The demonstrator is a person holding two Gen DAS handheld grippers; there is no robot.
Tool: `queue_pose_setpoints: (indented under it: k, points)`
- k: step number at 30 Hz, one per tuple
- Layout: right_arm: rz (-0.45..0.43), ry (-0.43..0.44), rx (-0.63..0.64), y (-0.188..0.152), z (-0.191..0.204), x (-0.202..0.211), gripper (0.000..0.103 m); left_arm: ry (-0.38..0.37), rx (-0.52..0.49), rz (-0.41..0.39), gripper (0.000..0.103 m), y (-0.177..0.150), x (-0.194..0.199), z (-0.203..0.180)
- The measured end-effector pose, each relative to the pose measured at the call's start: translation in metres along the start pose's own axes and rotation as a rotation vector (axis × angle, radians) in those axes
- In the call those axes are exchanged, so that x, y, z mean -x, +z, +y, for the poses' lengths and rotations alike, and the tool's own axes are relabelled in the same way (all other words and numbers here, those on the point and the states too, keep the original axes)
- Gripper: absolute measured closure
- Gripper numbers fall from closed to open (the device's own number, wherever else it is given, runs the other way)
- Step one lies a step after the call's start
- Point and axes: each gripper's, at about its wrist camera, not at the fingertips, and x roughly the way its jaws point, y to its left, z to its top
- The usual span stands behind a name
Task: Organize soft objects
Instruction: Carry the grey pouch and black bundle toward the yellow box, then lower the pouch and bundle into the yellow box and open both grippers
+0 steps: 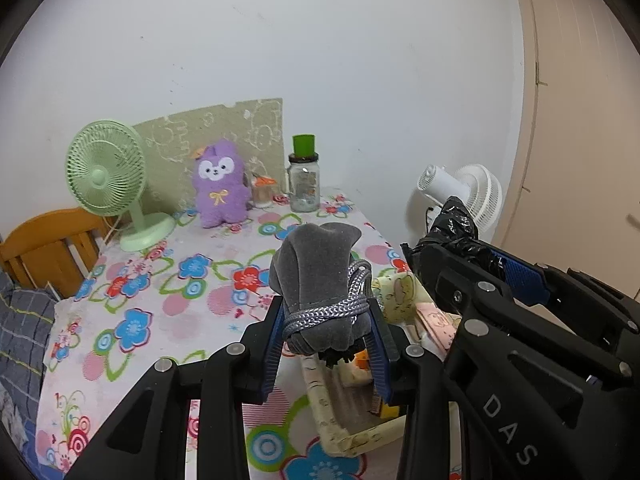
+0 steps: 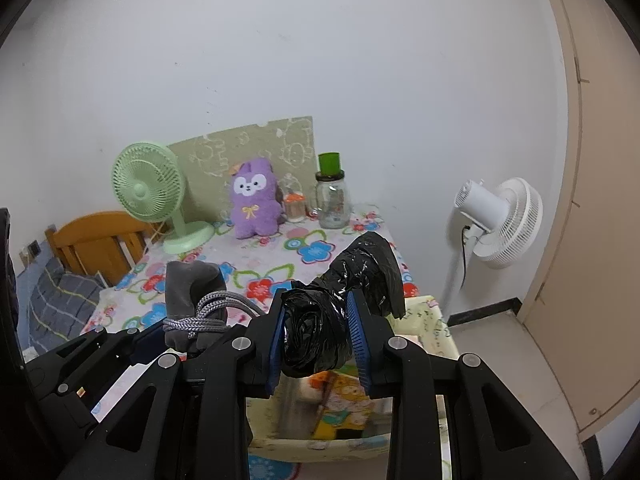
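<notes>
My left gripper (image 1: 326, 332) is shut on a grey velvet pouch (image 1: 316, 268) wound with a silver-grey cord, held above a pale patterned storage box (image 1: 332, 420). My right gripper (image 2: 320, 340) is shut on a roll of black plastic bags (image 2: 352, 288), held above the same box (image 2: 432, 320). The pouch also shows in the right wrist view (image 2: 192, 284), to the left. The black roll shows in the left wrist view (image 1: 456, 224), to the right. A purple plush toy (image 1: 219, 184) sits at the back of the table, also in the right wrist view (image 2: 254, 200).
The table has a floral cloth (image 1: 160, 300). At the back stand a green desk fan (image 1: 108, 176), a glass jar with a green cup (image 1: 304, 184) and a small jar (image 1: 262, 192). A white floor fan (image 2: 500, 220) stands right; a wooden chair (image 1: 44, 248) left.
</notes>
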Motion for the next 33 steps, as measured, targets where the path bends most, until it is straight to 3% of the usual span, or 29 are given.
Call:
queue_pose_setpoints:
  k: [15,17,18,19,29,33]
  points:
    - [0.069,-0.032,-0.028,-0.008,-0.042,-0.037,0.070,-0.077,-0.018,0.105,0.062,-0.002,-0.055,-0.031]
    - [0.082,-0.033,-0.032,-0.010,-0.046,-0.044,0.070,-0.082,-0.020,0.121,0.055,-0.003,-0.063,-0.033]
    - [0.088,-0.032,-0.036,-0.011,-0.049,-0.047,0.070,-0.080,-0.023,0.126,0.040,-0.003,-0.067,-0.034]
    - [0.094,-0.029,-0.039,-0.012,-0.050,-0.050,0.070,-0.083,-0.024,0.123,0.031,-0.003,-0.069,-0.035]
    - [0.134,0.029,-0.045,-0.016,-0.046,-0.075,0.070,-0.058,-0.026,0.145,0.015,-0.004,-0.082,-0.026]
    - [0.150,0.052,-0.041,-0.017,-0.040,-0.082,0.061,-0.045,-0.030,0.147,0.008,-0.006,-0.082,-0.021]
